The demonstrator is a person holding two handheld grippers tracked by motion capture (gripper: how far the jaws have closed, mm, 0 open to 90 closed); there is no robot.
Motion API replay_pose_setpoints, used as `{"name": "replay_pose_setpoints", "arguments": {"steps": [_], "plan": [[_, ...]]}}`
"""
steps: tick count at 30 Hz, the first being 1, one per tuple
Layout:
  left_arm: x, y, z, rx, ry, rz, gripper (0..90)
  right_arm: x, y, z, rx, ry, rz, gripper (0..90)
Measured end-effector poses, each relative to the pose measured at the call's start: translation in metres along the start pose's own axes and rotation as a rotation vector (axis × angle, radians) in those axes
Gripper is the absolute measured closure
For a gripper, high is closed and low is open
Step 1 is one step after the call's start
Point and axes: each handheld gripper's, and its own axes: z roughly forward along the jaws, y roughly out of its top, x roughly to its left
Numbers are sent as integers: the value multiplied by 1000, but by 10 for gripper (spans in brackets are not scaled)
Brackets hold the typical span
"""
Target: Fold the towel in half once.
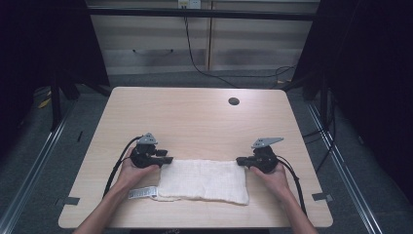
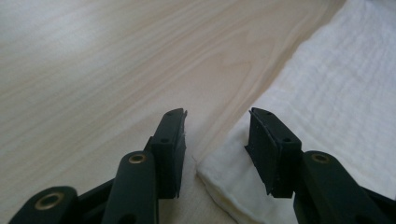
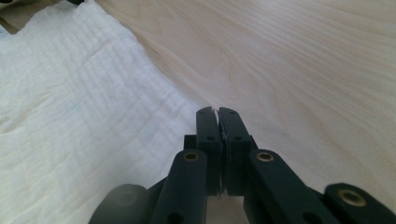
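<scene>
While both hands rest on the table (image 1: 195, 112), we see a white cloth (image 1: 204, 179) lying flat between two grippers near the front edge.
Left gripper (image 1: 168, 159) sits at the cloth's far-left corner, jaws apart, cloth corner (image 2: 219, 175) between them in its own view. Right gripper (image 1: 239, 160) is at the far-right corner with jaws pressed together; we cannot tell whether cloth is pinched. A label (image 1: 142, 193) sticks out at the cloth's near-left corner.

White, crinkle-textured cloth (image 1: 202, 179) on pale wood-grain counter (image 1: 195, 117); black fingers (image 2: 170, 140) with brass-coloured rivets; grey floor (image 1: 73, 131).
</scene>
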Motion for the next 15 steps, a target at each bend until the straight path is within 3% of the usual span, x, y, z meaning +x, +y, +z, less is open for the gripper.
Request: {"name": "replay_pose_setpoints", "arguments": {"steps": [7, 11, 15], "plan": [[-8, -2, 0, 10, -2, 36, 600, 0, -1, 0, 4, 4, 4, 884], [-12, -3, -1, 19, 14, 72, 703, 1, -1, -1, 6, 3, 7, 884], [-16, -2, 0, 21, 7, 66, 836, 2, -1, -2, 5, -1, 10, 884]]}}
